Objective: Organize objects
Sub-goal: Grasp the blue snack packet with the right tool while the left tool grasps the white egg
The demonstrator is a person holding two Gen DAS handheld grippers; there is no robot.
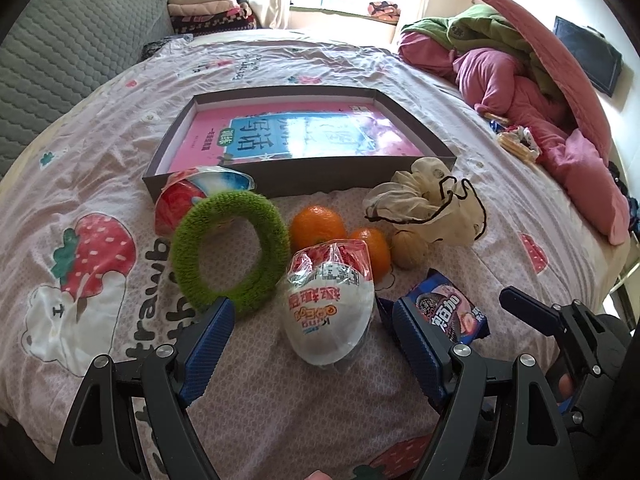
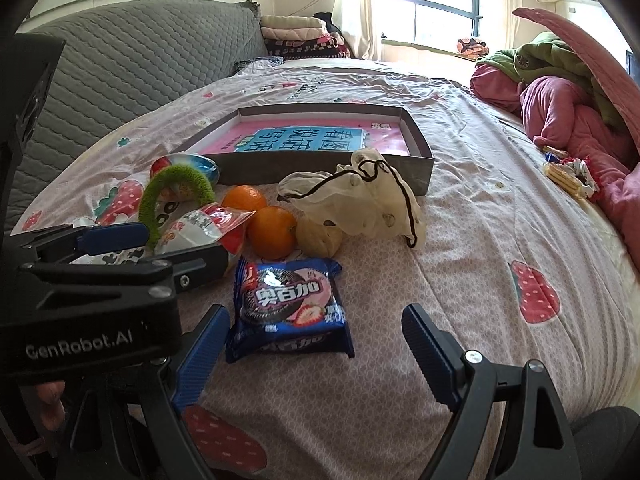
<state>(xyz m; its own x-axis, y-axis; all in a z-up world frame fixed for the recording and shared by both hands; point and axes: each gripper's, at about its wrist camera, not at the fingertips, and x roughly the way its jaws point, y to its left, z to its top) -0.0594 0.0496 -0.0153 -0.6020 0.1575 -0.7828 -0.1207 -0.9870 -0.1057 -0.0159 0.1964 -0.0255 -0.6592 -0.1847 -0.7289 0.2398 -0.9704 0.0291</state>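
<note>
On the bed lie a green fuzzy ring [image 1: 228, 252], a white wrapped snack egg [image 1: 330, 312], a second red-and-white wrapped egg [image 1: 188, 196], two oranges [image 1: 317, 224], a walnut [image 1: 409, 249], a cream drawstring pouch [image 1: 432, 204] and a blue biscuit packet [image 2: 288, 306]. Behind them is a grey shallow box [image 1: 296, 180] with a pink book inside. My left gripper [image 1: 314, 332] is open, its fingers on either side of the white egg. My right gripper [image 2: 316, 344] is open, just in front of the biscuit packet.
A pile of pink and green bedding [image 1: 520, 80] fills the right side of the bed. A grey quilted headboard [image 1: 60, 60] stands at the left. Small snack wrappers [image 2: 568, 176] lie by the bedding. Folded blankets [image 1: 208, 12] are stacked at the back.
</note>
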